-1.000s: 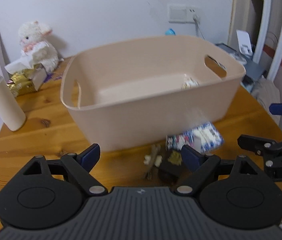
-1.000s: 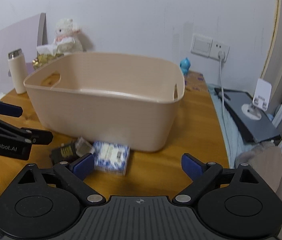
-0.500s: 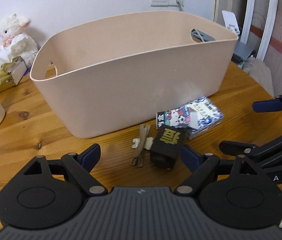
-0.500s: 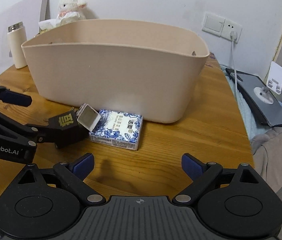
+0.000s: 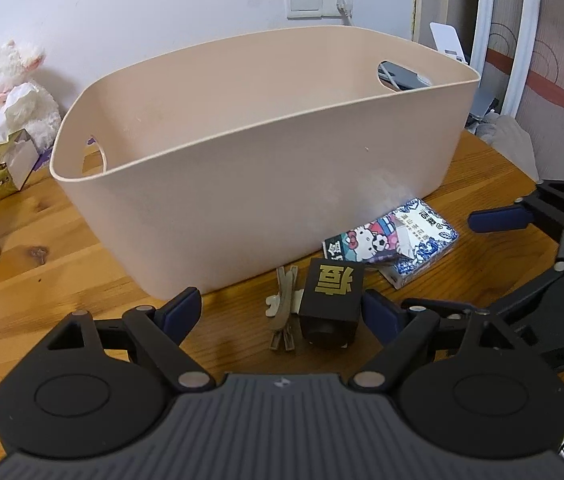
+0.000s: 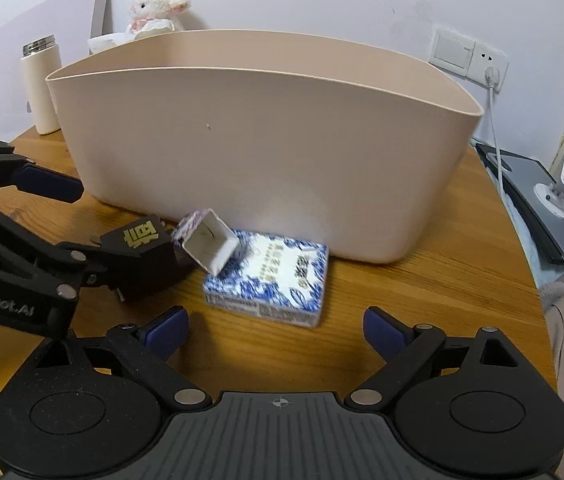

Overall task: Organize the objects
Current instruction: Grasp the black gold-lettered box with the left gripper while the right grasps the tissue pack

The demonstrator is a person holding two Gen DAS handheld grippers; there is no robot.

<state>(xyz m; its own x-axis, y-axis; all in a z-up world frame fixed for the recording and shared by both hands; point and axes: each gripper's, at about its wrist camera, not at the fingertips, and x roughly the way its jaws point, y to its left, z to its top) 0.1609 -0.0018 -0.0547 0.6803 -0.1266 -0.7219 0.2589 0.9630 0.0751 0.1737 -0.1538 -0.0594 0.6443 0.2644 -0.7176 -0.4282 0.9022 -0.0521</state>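
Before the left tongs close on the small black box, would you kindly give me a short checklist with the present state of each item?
1. Left tongs open: ok.
2. Black box between the left tongs' fingers: ok, near the right finger.
3. Hair clip clear of the grasp: not ok, it lies beside the box between the fingers.
4. Blue-and-white box apart from the black box: cannot tell, its open flap overlaps it.
5. Right tongs open and holding nothing: ok.
6. Beige bin upright, top open: ok.

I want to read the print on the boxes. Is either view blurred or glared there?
Left wrist view: blue-patterned box fairly sharp, with a pale hazy patch on the beige bin above it. Right wrist view: the same box is soft, its print smeared and unreadable.
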